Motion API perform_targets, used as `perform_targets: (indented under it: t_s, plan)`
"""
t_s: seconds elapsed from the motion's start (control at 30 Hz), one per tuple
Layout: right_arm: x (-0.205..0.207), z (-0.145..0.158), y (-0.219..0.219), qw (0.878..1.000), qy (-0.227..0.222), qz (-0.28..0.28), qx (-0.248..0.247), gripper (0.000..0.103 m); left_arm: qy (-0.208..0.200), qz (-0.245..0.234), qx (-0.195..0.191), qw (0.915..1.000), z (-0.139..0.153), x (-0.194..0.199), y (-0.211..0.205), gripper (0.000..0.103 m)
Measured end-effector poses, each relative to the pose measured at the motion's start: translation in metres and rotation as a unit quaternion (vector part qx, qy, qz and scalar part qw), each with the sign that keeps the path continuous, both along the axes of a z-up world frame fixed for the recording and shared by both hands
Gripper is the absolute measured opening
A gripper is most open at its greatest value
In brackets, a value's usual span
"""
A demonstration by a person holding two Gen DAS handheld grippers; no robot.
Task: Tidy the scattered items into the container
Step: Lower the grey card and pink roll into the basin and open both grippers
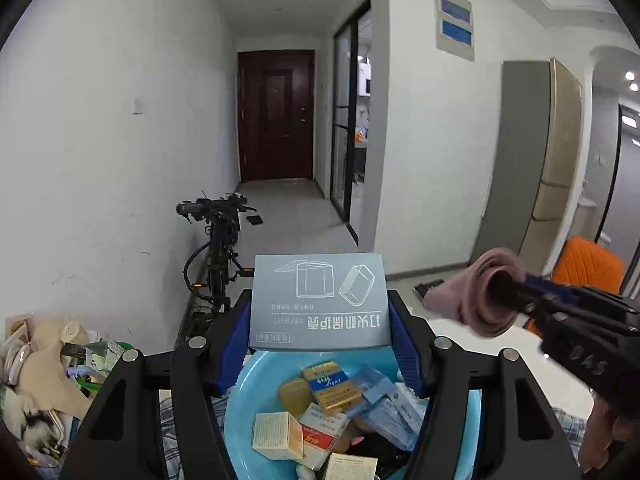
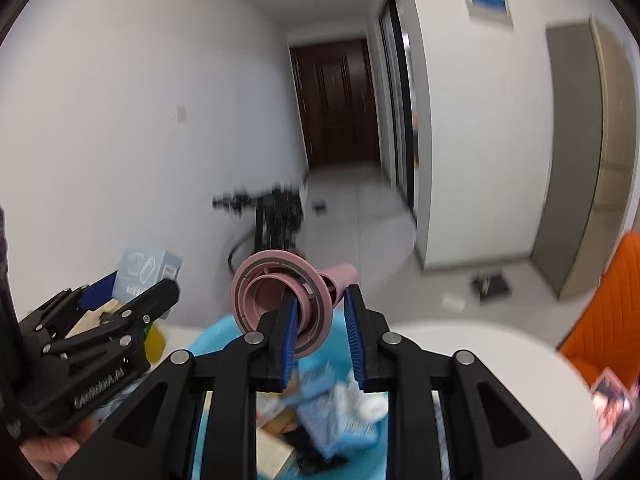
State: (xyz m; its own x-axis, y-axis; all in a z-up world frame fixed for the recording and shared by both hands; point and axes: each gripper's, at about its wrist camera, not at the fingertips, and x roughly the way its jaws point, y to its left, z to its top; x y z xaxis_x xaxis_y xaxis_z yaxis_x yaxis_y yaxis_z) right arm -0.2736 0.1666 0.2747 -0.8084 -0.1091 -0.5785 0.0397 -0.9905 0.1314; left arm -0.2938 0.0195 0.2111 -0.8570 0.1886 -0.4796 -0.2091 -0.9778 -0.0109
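Observation:
My left gripper is shut on a grey-blue carton with line drawings and printed text, gripped by its sides between the blue pads. The carton hangs just over the far rim of a light blue basin that holds several small boxes. My right gripper is shut on a pink plastic tube with a wide ringed flange, held in the air above the basin. In the left wrist view the right gripper and the pink piece hang to the right of the carton.
The basin sits on a plaid cloth on a white round table. A heap of packets and bags lies at the left. A black scooter stands by the wall beyond. An orange chair is at the right.

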Motion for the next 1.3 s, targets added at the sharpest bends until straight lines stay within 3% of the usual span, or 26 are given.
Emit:
perform_targets:
  t_s: [0.13,0.2,0.27,0.4,0.57,0.67,1.0,1.3]
  plan:
    - [-0.016,-0.012,-0.003,0.997,-0.066,-0.002,0.029,0.021,-0.078,-0.007,-0.049,0.9958,-0.012,-0.015,0.016,0.065]
    - [-0.026,-0.020,-0.003,0.993,-0.106,0.007,0.045,0.021,-0.119,-0.036,-0.056,0.9906,-0.023,-0.020,0.021,0.065]
    - [-0.030,-0.031,-0.002,0.989,-0.136,0.012,0.057,0.021,-0.151,-0.026,-0.066,0.9860,-0.038,-0.026,0.022,0.065]
    - [-0.034,-0.058,0.006,0.983,-0.177,0.011,0.050,0.021,-0.283,0.017,-0.054,0.9574,-0.093,-0.043,0.017,0.065]
    - [-0.026,-0.081,0.009,0.975,-0.218,0.014,0.050,0.021,-0.350,0.040,-0.049,0.9346,-0.133,-0.046,0.012,0.065]
    - [-0.027,-0.085,0.011,0.969,-0.241,0.013,0.049,0.021,-0.362,0.042,-0.056,0.9294,-0.144,-0.037,0.016,0.065]
    - [-0.016,-0.093,-0.004,0.963,-0.262,0.019,0.052,0.021,-0.364,0.044,-0.046,0.9292,-0.138,-0.025,0.013,0.065]
    - [0.002,-0.109,-0.002,0.961,-0.272,0.012,0.043,0.021,-0.389,0.040,-0.026,0.9201,-0.181,-0.008,0.010,0.065]
